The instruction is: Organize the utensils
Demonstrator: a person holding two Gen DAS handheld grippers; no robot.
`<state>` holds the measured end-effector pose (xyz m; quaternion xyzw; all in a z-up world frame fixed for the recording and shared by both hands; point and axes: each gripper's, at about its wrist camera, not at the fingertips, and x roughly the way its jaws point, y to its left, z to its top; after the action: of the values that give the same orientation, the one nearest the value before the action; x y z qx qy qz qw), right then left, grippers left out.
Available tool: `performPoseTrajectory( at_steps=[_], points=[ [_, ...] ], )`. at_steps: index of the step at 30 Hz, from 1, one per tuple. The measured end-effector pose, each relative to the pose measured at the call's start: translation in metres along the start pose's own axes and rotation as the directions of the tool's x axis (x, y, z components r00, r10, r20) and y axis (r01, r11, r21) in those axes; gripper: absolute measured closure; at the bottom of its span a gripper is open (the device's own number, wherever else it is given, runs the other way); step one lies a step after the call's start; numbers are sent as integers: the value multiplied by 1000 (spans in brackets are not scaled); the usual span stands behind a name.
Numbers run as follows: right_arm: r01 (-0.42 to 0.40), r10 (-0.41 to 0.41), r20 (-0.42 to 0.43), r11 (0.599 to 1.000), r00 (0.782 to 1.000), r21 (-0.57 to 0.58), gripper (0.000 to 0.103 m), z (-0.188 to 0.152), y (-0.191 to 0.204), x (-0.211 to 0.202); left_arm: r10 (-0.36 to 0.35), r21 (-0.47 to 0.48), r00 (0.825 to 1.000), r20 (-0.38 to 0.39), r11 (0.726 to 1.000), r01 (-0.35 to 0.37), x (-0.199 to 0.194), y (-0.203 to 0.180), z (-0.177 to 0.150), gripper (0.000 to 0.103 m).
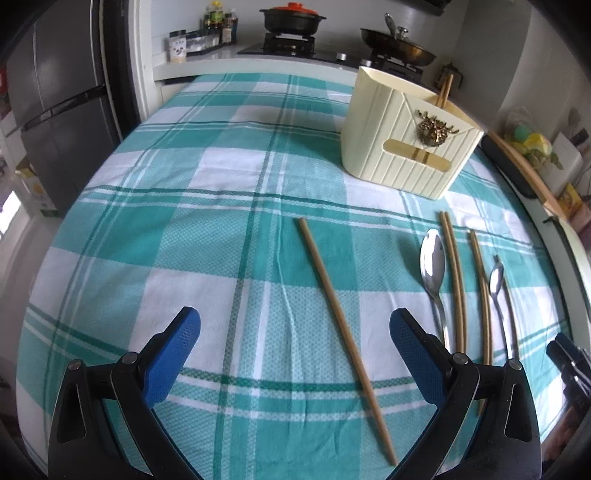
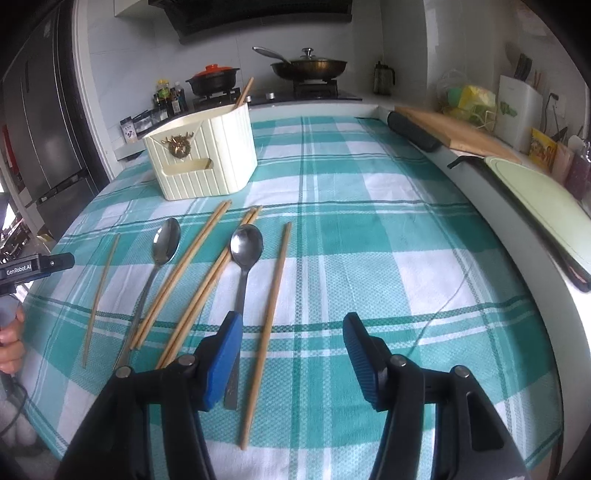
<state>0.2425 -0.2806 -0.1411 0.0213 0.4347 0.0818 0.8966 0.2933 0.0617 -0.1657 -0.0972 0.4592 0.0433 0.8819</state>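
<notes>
A cream utensil holder (image 1: 402, 147) (image 2: 207, 158) stands at the back of the checked tablecloth with chopsticks (image 1: 443, 92) sticking out of it. My left gripper (image 1: 295, 319) is open above a lone chopstick (image 1: 340, 328) that lies between its fingers. To its right lie a spoon (image 1: 434, 266), a chopstick pair (image 1: 454, 273), more chopsticks (image 1: 482, 295) and a second spoon (image 1: 496, 277). My right gripper (image 2: 293, 319) is open over another single chopstick (image 2: 273, 288). Its left finger covers part of the handle of a spoon (image 2: 245, 243). Further left are chopstick pairs (image 2: 188, 266), a spoon (image 2: 166, 240) and one chopstick (image 2: 101, 288).
Behind the table is a hob with a black pot (image 1: 291, 18) and a lidded pan (image 2: 308, 66). A grey fridge (image 1: 62, 110) stands at the left. A wooden board (image 2: 454, 129) and a pale green board (image 2: 543, 203) lie on the counter along the right. A hand (image 2: 11, 339) holds the left gripper.
</notes>
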Motion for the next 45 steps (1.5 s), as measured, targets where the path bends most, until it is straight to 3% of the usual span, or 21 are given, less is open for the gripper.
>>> performPoseTrajectory(
  at_steps=[3,10,15,25,32,45],
  points=[
    [-37,37,-60,999,997,13,53,8,0,24,35,6,999,-16,999,-35,14,-6,2,1],
    [-12,-4,-159,995,987,-97,73,13,16,59,101,80,994,-30,992,-98,32,-23,-7,1],
    [23,-54,-170,983,984,-180,74,14,24,60,188,154,982,-29,971,-182,42,-28,-17,0],
    [26,-62,-173,979,983,-201,75,14,25,60,173,183,984,-32,969,-164,38,-4,-18,0],
    [21,-57,-178,980,982,-196,74,15,25,61,96,106,992,-78,991,-88,42,18,-17,0],
    [-51,-4,-275,980,962,-192,76,39,12,78,54,166,977,-207,986,-20,63,27,23,2]
  ],
)
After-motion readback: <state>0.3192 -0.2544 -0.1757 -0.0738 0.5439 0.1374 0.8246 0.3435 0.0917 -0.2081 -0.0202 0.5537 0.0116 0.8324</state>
